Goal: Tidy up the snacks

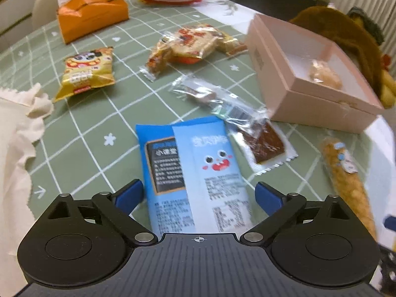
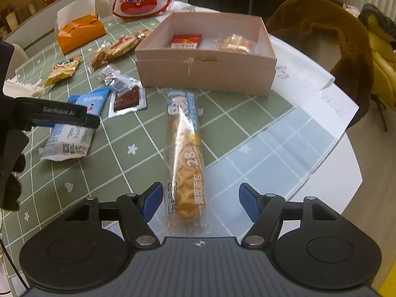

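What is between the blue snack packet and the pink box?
Between the blue snack packet and the pink box lies a clear wrapper holding a dark brown square snack, seen in both wrist views.

Blue packet (image 1: 195,173) near end hidden behind gripper body; print blurred, unreadable.

Open green tablecloth (image 2: 118,173) sits between the blue packet (image 1: 195,173) and the long pastry stick (image 2: 186,158), so there's room to come in there. The pink box (image 2: 205,71) blocks the far end of the stick, with wrappers (image 1: 222,104) crowding its left side.
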The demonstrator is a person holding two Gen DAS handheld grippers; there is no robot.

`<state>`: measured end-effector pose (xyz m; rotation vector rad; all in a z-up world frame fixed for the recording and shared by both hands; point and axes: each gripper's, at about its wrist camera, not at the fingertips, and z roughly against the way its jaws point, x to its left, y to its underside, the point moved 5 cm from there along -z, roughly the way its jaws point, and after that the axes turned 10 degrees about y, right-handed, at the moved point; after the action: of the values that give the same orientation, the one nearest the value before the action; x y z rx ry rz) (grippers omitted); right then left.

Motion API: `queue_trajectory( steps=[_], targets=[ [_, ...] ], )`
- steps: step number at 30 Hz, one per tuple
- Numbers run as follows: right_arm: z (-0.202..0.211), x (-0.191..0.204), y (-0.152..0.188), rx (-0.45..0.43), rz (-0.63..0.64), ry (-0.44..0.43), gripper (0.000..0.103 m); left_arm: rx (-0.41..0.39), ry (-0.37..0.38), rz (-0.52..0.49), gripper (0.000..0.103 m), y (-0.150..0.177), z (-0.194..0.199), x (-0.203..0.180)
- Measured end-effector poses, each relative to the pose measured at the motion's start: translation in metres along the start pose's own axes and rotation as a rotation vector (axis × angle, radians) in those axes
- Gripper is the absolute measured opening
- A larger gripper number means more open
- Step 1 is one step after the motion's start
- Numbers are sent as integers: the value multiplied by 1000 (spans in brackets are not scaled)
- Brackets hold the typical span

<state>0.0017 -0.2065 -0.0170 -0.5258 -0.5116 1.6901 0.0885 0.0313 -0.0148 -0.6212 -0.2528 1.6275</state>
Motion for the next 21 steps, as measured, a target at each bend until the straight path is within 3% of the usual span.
queue_trajectory(
  steps=[1, 2, 3, 6, 8, 9, 11, 13, 19, 21],
  targets=[
    [2, 1, -3, -17, 8, 2, 69, -9, 18, 10, 96, 2, 3, 1],
    [4, 3, -7, -40, 21, 4, 69, -20, 15, 17, 85, 3, 6, 3],
    [6, 5, -12, -66, 38, 8, 69, -23, 5, 21, 82, 5, 10, 5],
    [8, 17, -34, -116, 63, -8, 77, -30, 43, 87, 82, 16, 25, 11],
    [3, 28, -51, -114, 56, -53, 77, -45, 46, 111, 82, 26, 38, 16],
    [0, 34, -59, -110, 53, -74, 77, -53, 51, 117, 61, 30, 44, 18],
    [-5, 51, -75, -111, 61, -106, 77, -56, 75, 141, 4, 38, 54, 24],
    [-15, 73, -91, -112, 108, -105, 77, -74, 98, 166, 11, 39, 61, 30],
    [-64, 124, -114, -19, 177, -62, 75, -55, 147, 190, 12, 43, 58, 40],
    [-76, 125, -118, 13, 146, -52, 69, -62, 170, 218, 13, 45, 59, 45]
  ],
)
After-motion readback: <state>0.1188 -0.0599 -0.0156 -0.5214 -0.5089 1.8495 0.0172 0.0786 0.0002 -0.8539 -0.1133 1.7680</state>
